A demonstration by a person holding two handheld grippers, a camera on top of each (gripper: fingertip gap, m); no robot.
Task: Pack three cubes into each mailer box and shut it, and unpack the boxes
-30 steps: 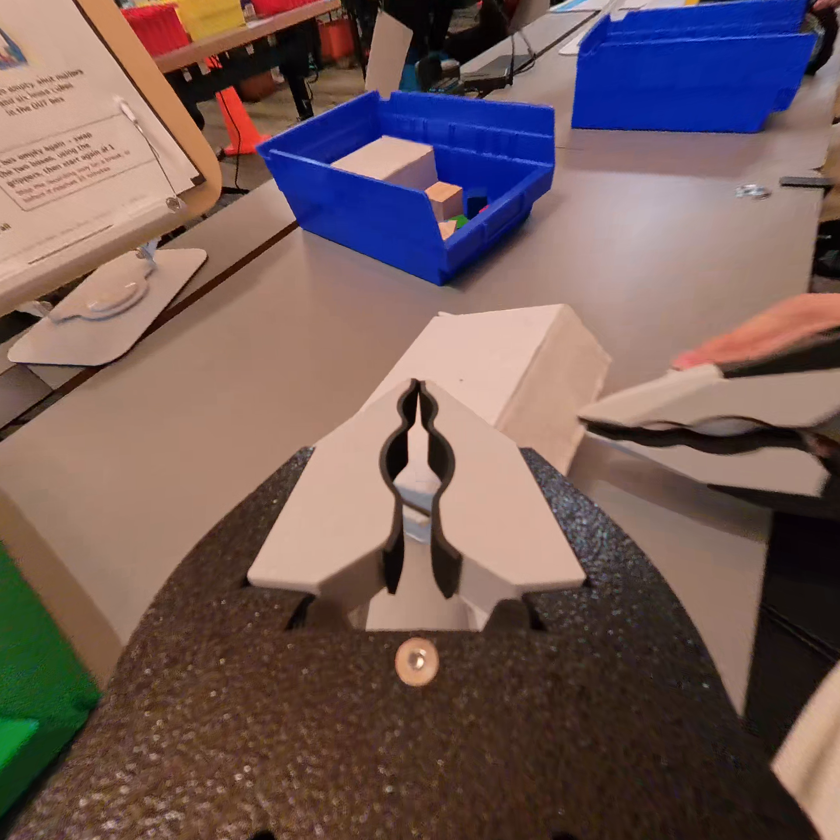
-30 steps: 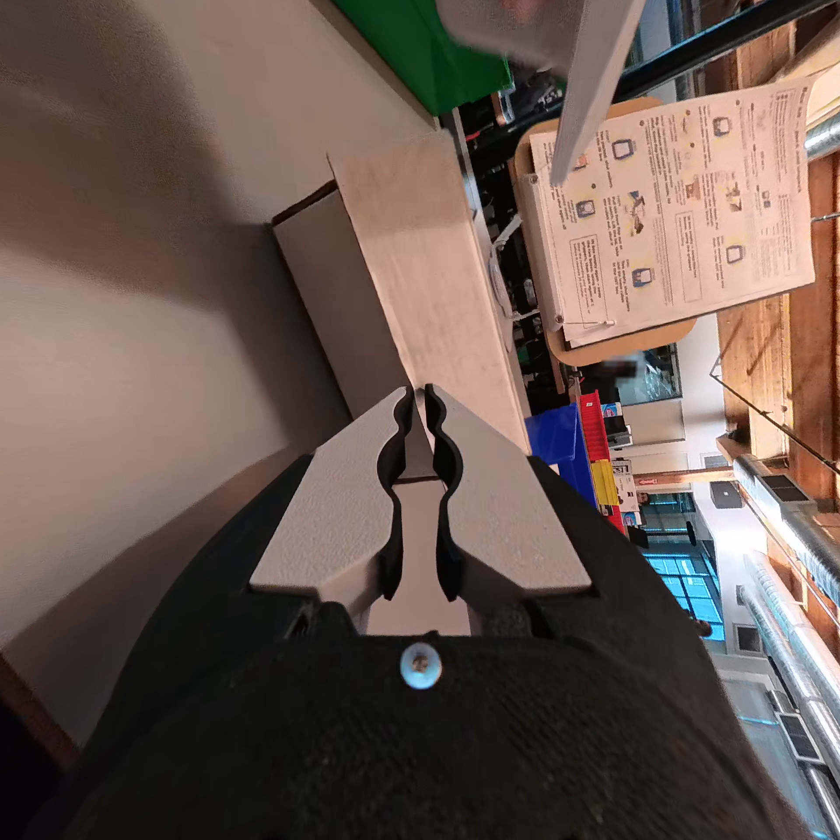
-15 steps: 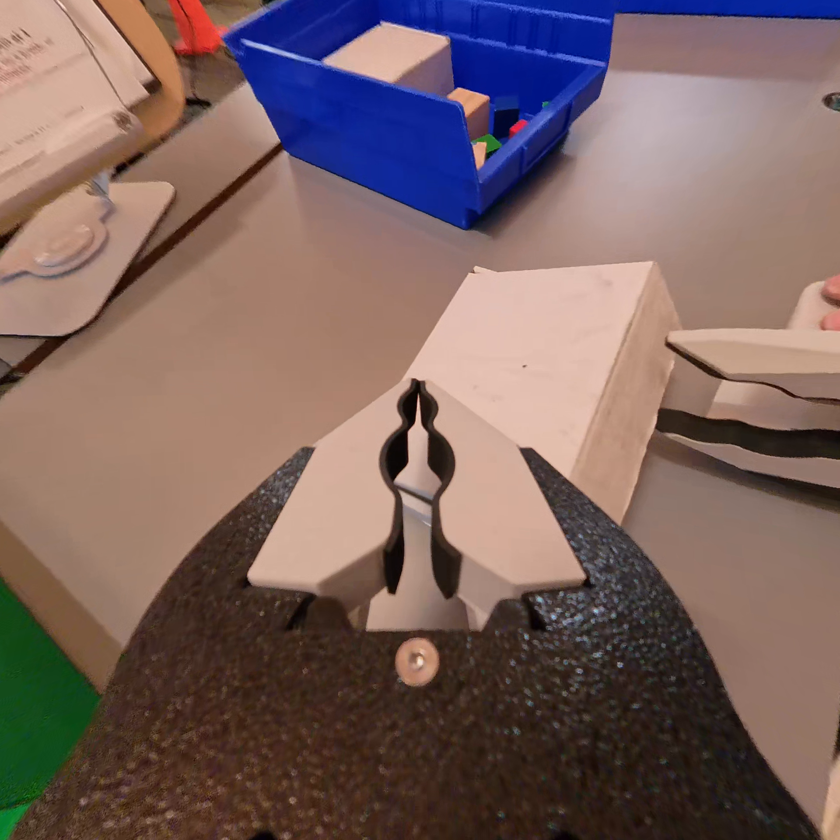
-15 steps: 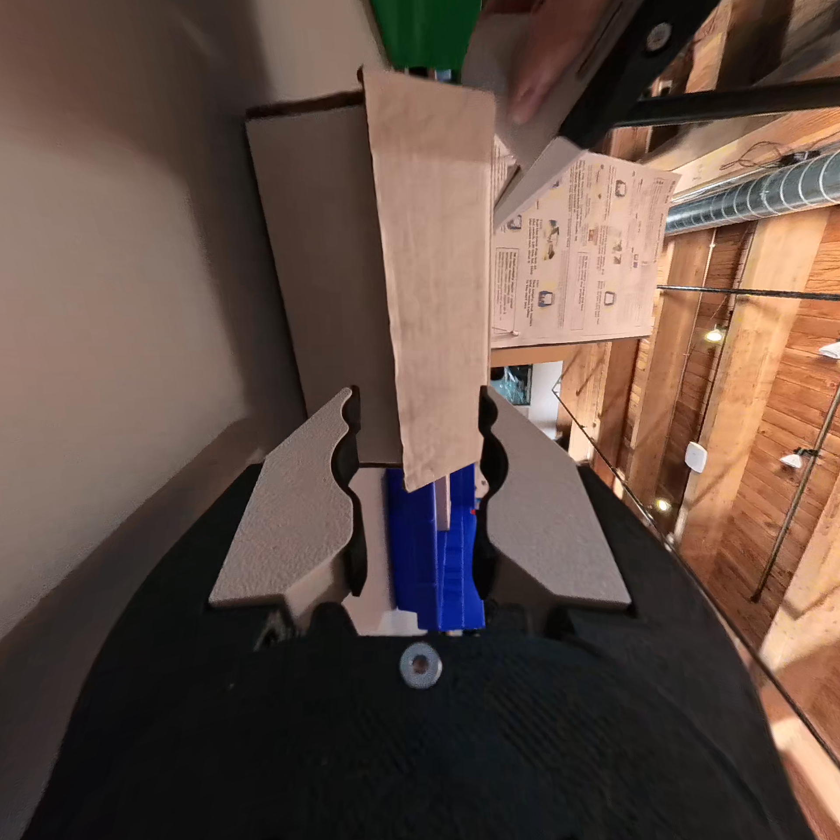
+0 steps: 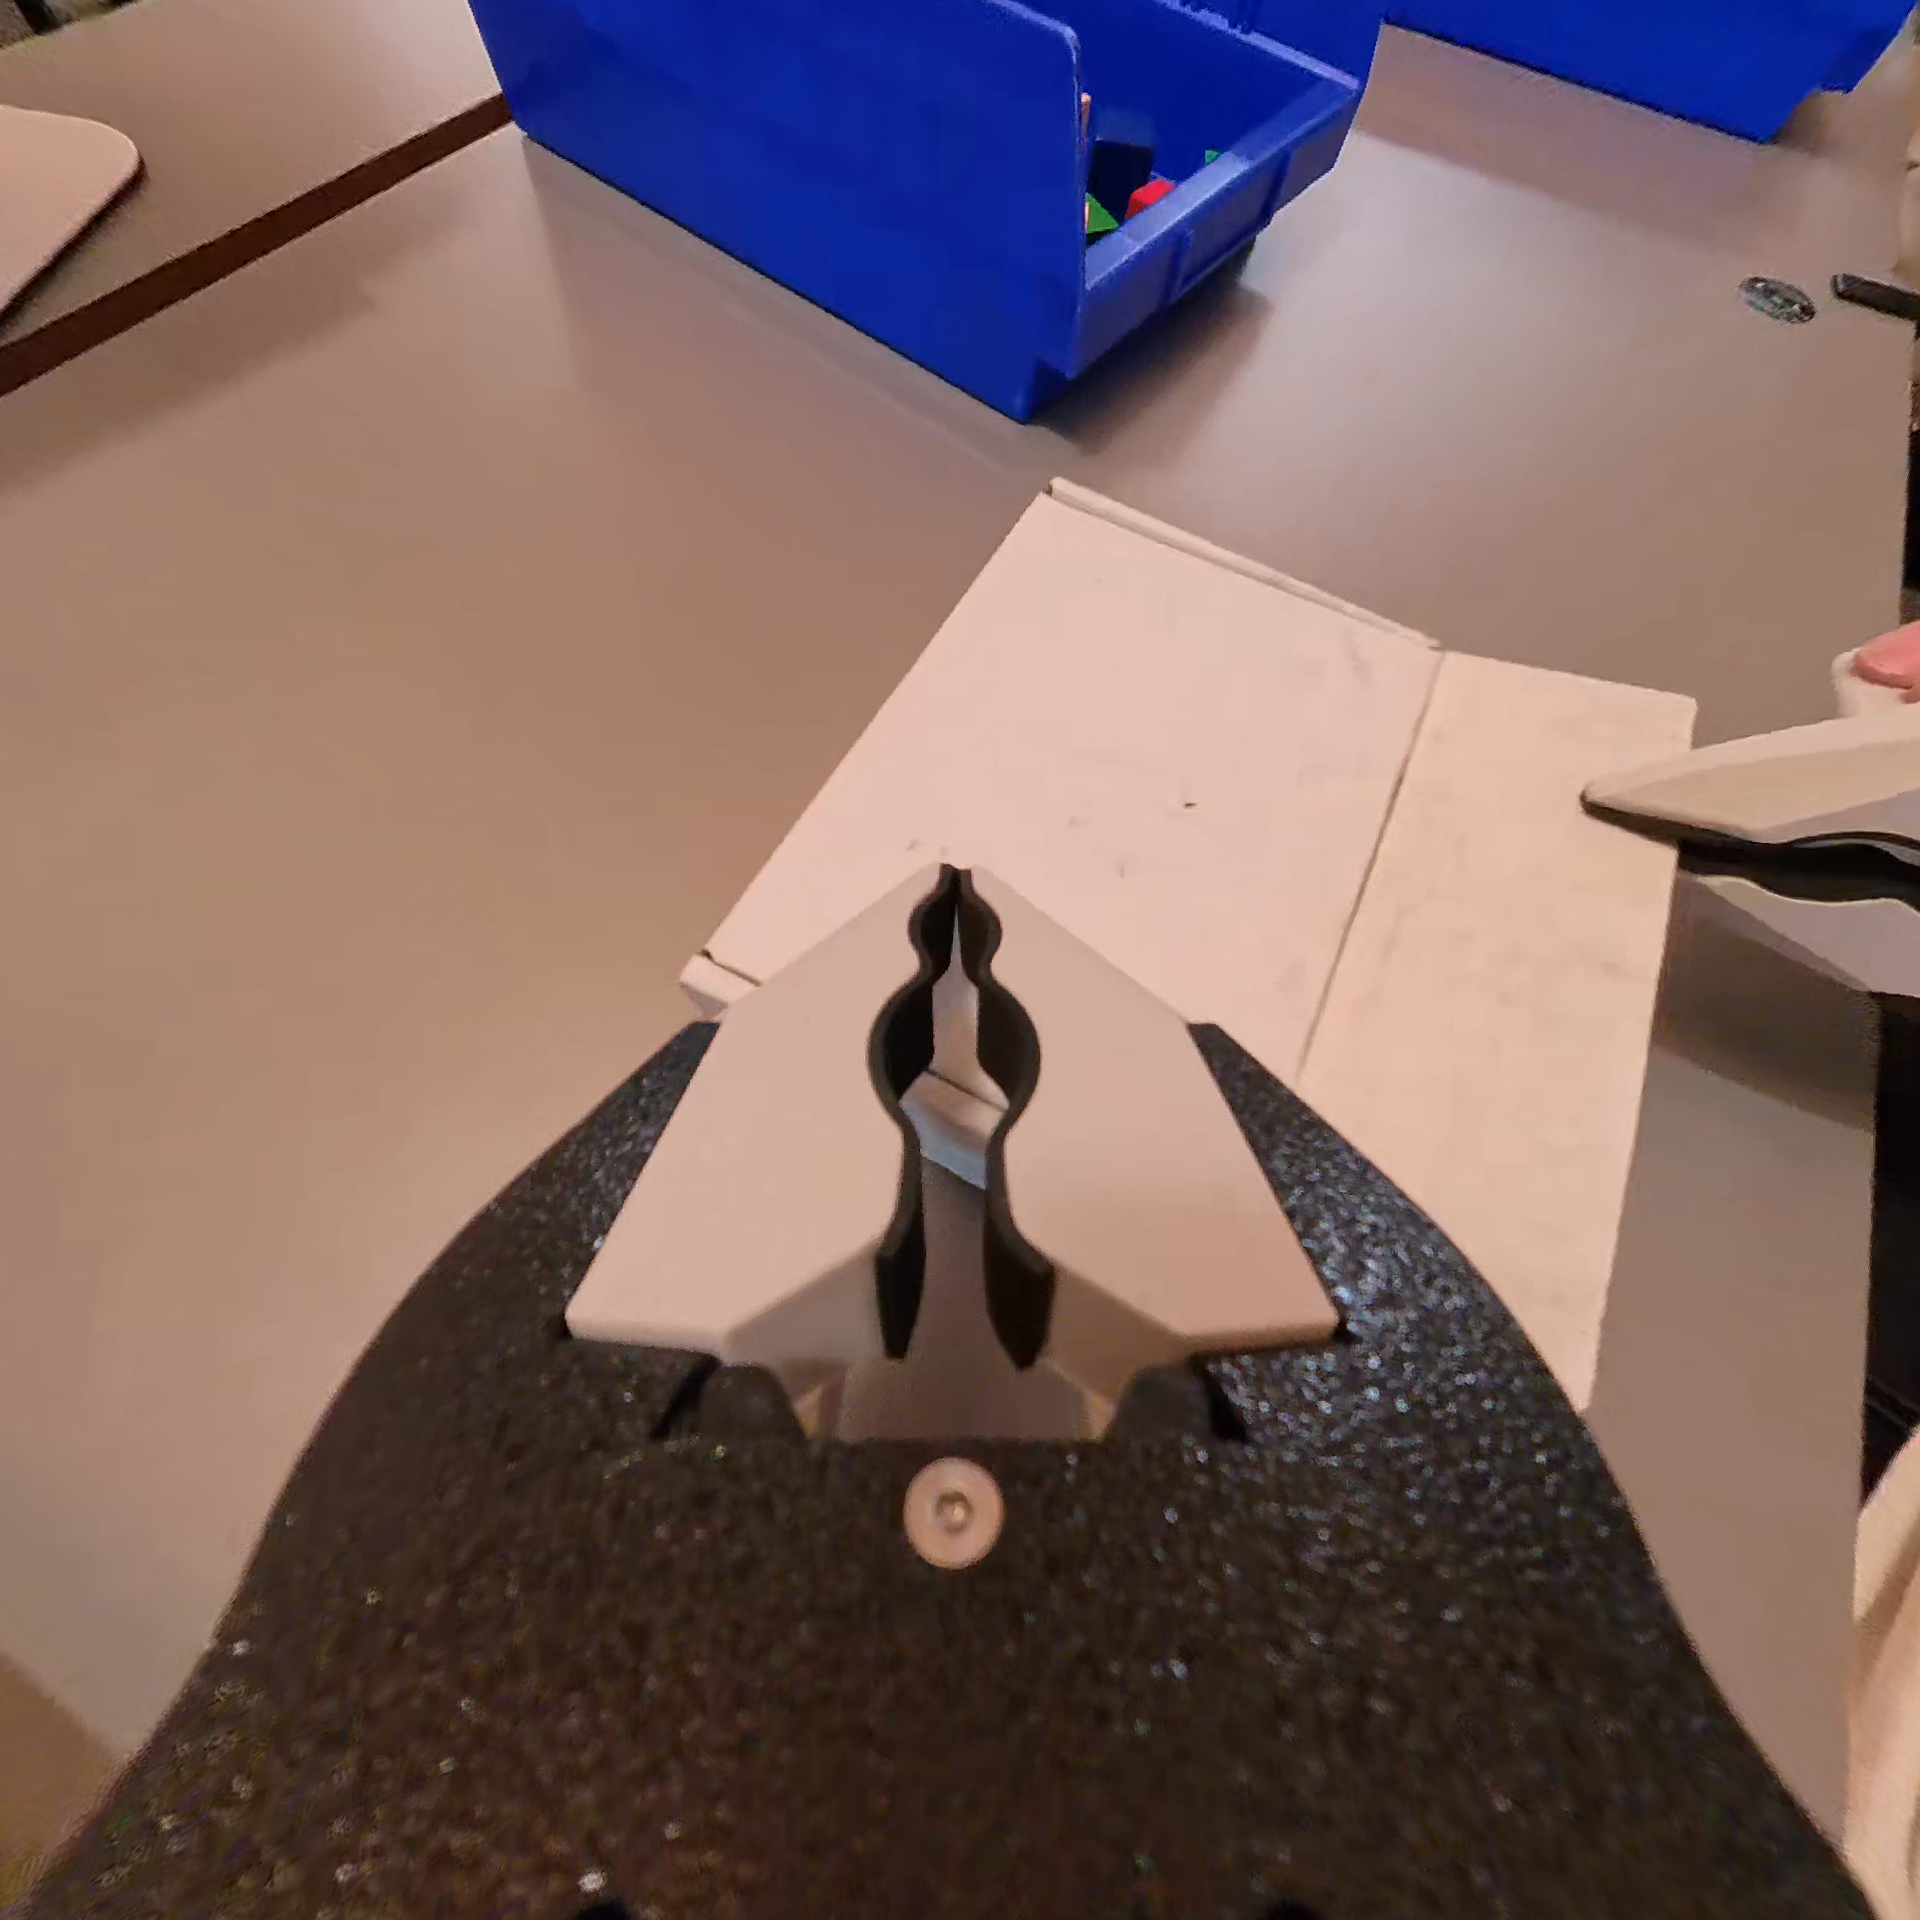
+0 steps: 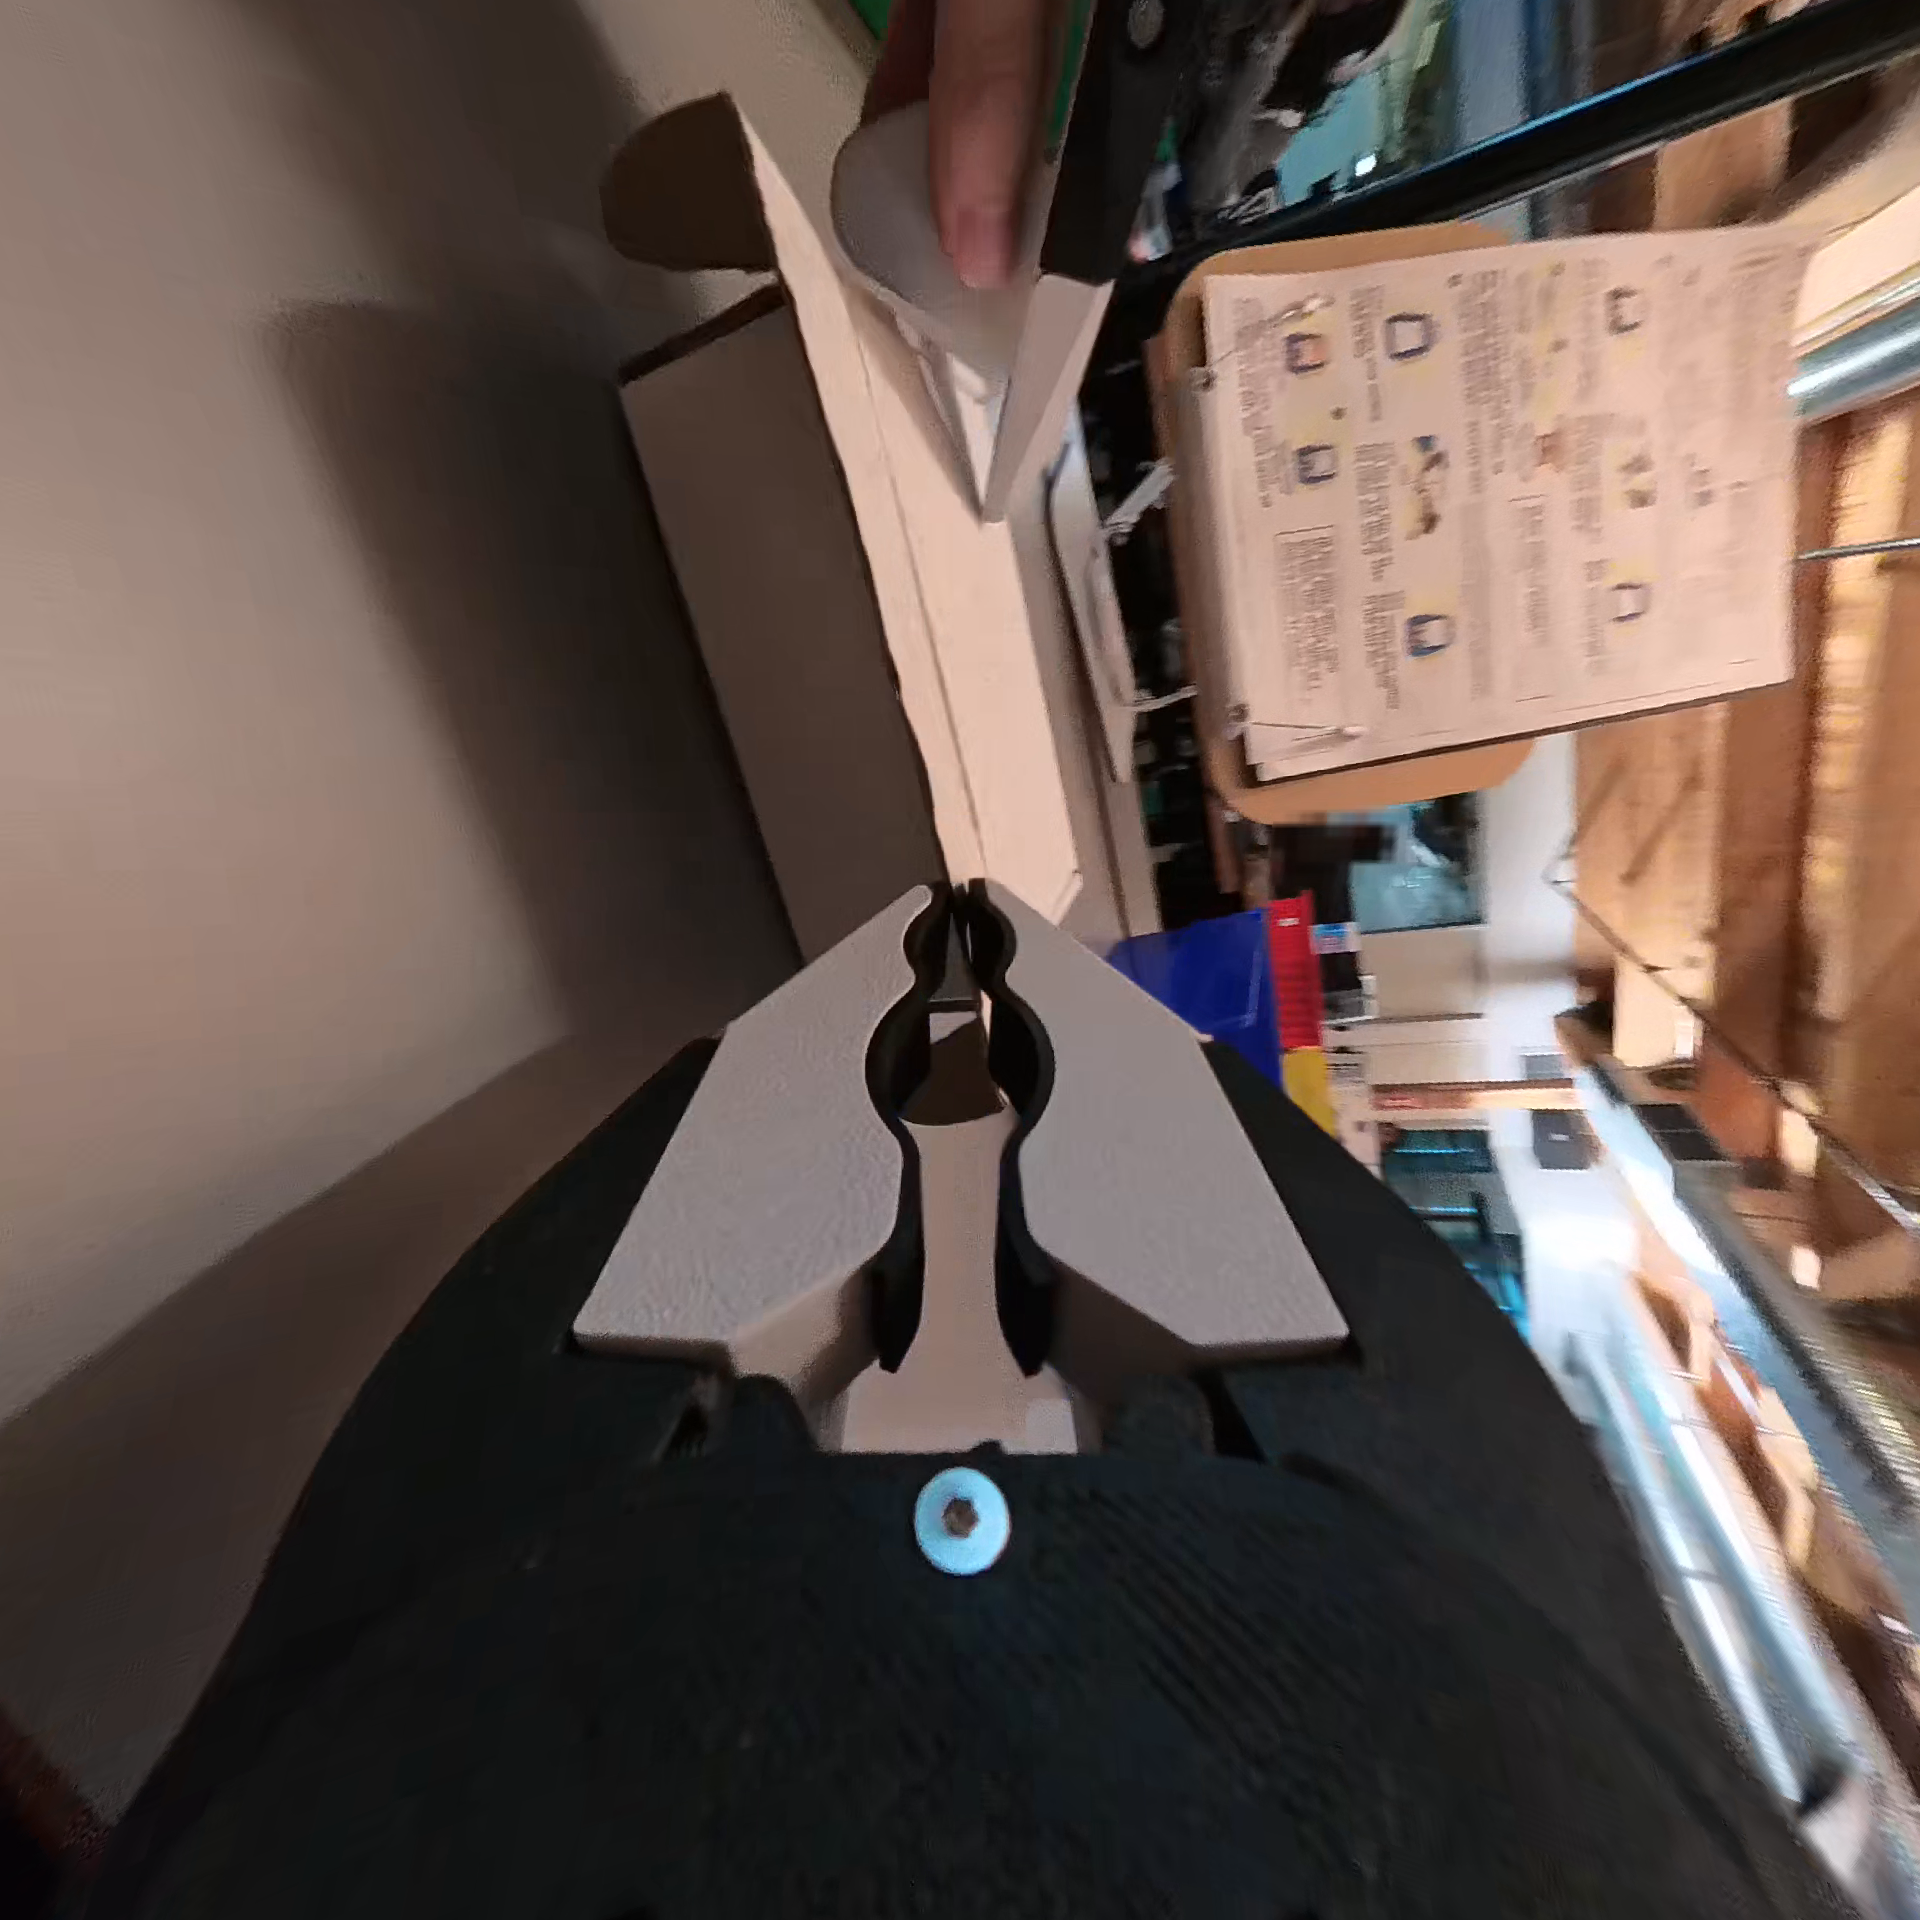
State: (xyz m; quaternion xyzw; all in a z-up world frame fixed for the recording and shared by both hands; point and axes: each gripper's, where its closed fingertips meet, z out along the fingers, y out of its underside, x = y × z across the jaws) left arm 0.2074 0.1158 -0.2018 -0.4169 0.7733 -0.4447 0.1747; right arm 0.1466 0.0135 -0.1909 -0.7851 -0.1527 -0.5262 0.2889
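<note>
1. White cardboard mailer box lies flat on the grey table, near the blue bin holding loose cubes. The lid is down and its front flap stands out level with the lid, not tucked in.
2. My left gripper is clenched on nothing, tips together on the near part of the lid. It looks to be pressing there.
3. My right gripper is clenched and appears to pinch the free edge of the flap.
4. I judge the step to be working the flap, but I cannot tell whether that means tucking or lifting it.
5. To do it well, I would keep the left tips pressing down so the box cannot slide.
6. I would swing the flap about its crease rather than pull outward, since thin card may tear or buckle.
7. If lifting, I would ease off the left tips first.
8. The box shows no brand or label. A printed instruction sheet is clipped to a board behind, with text and small diagrams; I do not transcribe it.
</note>
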